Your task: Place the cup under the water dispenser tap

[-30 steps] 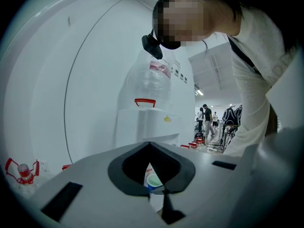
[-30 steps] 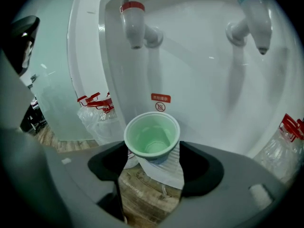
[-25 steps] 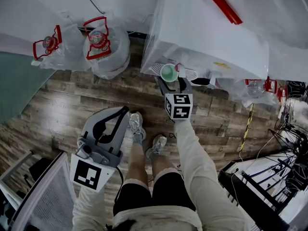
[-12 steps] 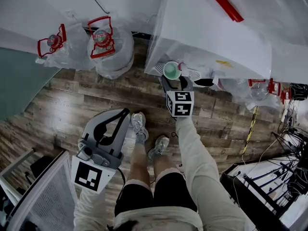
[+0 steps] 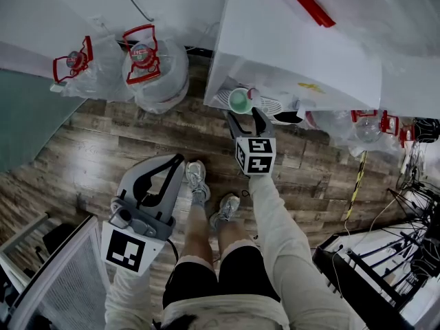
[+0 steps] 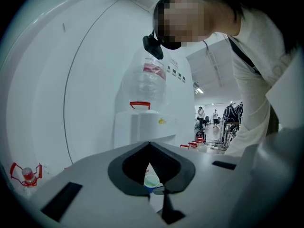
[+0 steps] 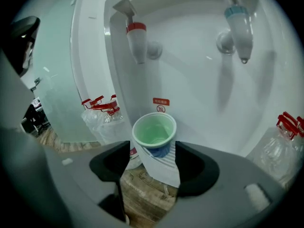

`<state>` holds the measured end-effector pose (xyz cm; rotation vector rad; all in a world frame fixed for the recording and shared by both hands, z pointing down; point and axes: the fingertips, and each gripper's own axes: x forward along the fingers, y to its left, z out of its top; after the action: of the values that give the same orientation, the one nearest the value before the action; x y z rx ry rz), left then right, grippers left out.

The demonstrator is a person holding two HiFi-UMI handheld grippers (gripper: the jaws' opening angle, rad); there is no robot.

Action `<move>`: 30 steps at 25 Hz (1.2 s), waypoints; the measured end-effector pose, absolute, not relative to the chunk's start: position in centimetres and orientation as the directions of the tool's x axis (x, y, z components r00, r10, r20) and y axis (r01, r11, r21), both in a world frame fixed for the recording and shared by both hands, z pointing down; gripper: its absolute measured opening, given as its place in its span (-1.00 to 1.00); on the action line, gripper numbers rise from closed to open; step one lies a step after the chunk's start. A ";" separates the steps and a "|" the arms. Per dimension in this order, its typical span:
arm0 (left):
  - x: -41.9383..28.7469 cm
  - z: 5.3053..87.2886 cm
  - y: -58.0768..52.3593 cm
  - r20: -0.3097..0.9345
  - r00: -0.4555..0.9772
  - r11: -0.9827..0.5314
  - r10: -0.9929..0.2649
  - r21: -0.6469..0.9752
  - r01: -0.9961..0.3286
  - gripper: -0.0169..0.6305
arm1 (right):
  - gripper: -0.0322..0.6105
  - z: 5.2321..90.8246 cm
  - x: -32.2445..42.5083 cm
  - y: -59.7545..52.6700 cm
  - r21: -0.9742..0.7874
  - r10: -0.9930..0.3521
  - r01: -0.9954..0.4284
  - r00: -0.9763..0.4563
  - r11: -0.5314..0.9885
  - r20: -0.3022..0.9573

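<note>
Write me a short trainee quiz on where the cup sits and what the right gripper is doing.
1. True or false: the cup lies tipped on its side.
2. Which colour is the tap hanging nearest above the cup? A. red B. blue C. green
3. In one word, are the jaws of the right gripper open or shut?

Key
1. False: it stands upright on the white drip tray.
2. A: the red tap.
3. Open: the jaws have just been opening, with the cup at their tips and neither pad pressing it.
</note>
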<state>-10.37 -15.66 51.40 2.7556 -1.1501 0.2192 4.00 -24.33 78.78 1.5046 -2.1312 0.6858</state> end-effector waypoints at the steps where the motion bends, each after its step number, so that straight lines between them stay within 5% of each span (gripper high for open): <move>1: -10.2 51.2 -15.6 0.189 0.697 -0.697 -0.692 0.077 -0.713 -0.93 | 0.06 78.3 4.2 -24.1 -0.142 -0.735 -0.949 -0.309 0.282 0.604; 5: -9.2 50.0 -15.4 0.174 0.702 -0.702 -0.690 0.071 -0.708 -0.93 | -0.15 75.8 4.8 -23.1 -0.150 -0.759 -0.948 -0.316 0.282 0.570; 10: -7.9 47.9 -15.2 0.154 0.709 -0.709 -0.689 0.063 -0.702 -0.93 | -0.87 70.8 5.7 -22.0 -0.101 -0.808 -0.950 -0.304 0.295 0.505; 30: -4.2 36.4 -12.3 0.102 0.713 -0.713 -0.694 0.038 -0.700 -0.93 | -0.87 51.0 9.0 -15.6 -0.076 -0.871 -0.932 -0.358 0.354 0.337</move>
<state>-4.18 -12.33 36.42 2.8382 -1.1569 0.1234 9.02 -15.63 50.97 1.6180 -2.3794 0.3748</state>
